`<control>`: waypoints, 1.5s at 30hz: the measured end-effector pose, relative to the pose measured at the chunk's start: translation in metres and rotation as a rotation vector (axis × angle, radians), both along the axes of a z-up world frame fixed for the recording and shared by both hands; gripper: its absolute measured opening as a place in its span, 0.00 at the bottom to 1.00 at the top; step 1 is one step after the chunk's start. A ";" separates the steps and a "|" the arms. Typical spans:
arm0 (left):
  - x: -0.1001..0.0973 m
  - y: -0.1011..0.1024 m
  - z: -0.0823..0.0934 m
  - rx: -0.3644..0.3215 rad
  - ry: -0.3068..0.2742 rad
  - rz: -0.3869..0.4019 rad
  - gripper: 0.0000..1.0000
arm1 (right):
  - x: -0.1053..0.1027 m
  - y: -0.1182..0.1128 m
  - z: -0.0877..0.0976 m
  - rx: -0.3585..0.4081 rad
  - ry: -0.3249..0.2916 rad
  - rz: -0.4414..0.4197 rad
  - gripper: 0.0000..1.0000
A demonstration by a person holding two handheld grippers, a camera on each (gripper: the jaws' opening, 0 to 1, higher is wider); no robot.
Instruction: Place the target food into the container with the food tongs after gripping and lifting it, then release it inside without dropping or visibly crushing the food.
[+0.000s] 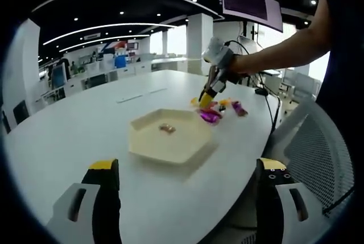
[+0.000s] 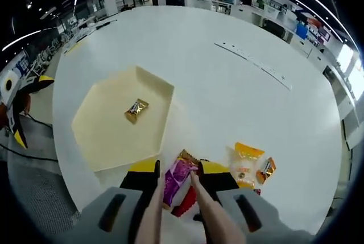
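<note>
Purple packet point(image 2: 177, 180) is sitting between the tongs point(image 2: 176, 210), just beside the tray point(image 2: 102, 136). The right claw point(image 2: 177, 171) is squeezing the tongs around it (gently is best), then lifting straight. The left claw point(image 1: 185, 170) is waiting wide open, empty.

A purple candy packet point(image 2: 177, 180) sits pinched between wooden tongs point(image 2: 199, 210) near the table's point(image 2: 216, 79) edge, beside the cream hexagonal tray point(image 2: 108, 136).

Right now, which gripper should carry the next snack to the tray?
Right gripper: its tongs already pinch the purple packet beside the tray. Left gripper hangs back, fingers apart.
</note>
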State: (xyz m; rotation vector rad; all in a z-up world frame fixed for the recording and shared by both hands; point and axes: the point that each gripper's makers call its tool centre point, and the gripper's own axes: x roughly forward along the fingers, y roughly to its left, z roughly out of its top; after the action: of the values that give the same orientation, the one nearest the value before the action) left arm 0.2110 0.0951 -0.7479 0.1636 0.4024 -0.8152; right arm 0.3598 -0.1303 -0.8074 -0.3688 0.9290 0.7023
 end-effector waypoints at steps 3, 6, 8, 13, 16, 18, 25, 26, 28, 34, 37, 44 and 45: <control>0.000 0.000 -0.001 0.001 0.002 -0.001 0.97 | 0.001 0.000 -0.002 -0.001 0.007 -0.011 0.26; 0.000 0.000 -0.001 0.002 0.003 -0.002 0.97 | 0.003 -0.001 -0.006 0.007 0.023 -0.037 0.26; 0.000 0.000 -0.001 0.002 0.004 -0.001 0.97 | 0.002 -0.002 -0.009 0.007 0.034 -0.047 0.26; 0.000 0.000 -0.001 0.001 0.004 0.001 0.97 | 0.000 -0.002 -0.014 0.017 0.047 -0.061 0.27; 0.001 0.001 -0.001 0.002 0.005 0.003 0.97 | -0.001 -0.002 -0.014 0.020 0.052 -0.060 0.27; 0.001 0.001 -0.001 0.002 0.005 0.002 0.97 | -0.001 -0.002 -0.015 0.017 0.052 -0.058 0.27; 0.001 0.001 -0.001 0.002 0.007 0.003 0.97 | -0.004 0.004 -0.022 0.006 0.058 -0.043 0.27; 0.001 0.001 -0.001 0.003 0.005 0.004 0.97 | -0.004 0.004 -0.022 0.004 0.055 -0.039 0.27; 0.001 0.001 -0.001 0.002 0.007 0.005 0.96 | -0.004 0.005 -0.022 -0.003 0.044 -0.020 0.26; 0.001 0.001 -0.001 0.000 0.005 0.006 0.96 | -0.004 0.005 -0.023 -0.005 0.030 -0.002 0.25; 0.001 0.001 -0.001 0.001 0.004 0.005 0.96 | -0.005 0.005 -0.025 0.002 0.043 -0.010 0.26; 0.001 0.001 -0.001 0.002 0.009 0.006 0.96 | -0.003 0.005 -0.024 -0.008 0.029 0.008 0.24; 0.001 0.001 -0.001 0.001 0.008 0.006 0.96 | -0.003 0.004 -0.024 -0.006 0.029 0.005 0.24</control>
State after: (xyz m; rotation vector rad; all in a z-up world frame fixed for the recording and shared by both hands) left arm 0.2118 0.0959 -0.7493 0.1600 0.4110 -0.8097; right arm 0.3566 -0.1258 -0.8318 -0.3675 0.9576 0.7116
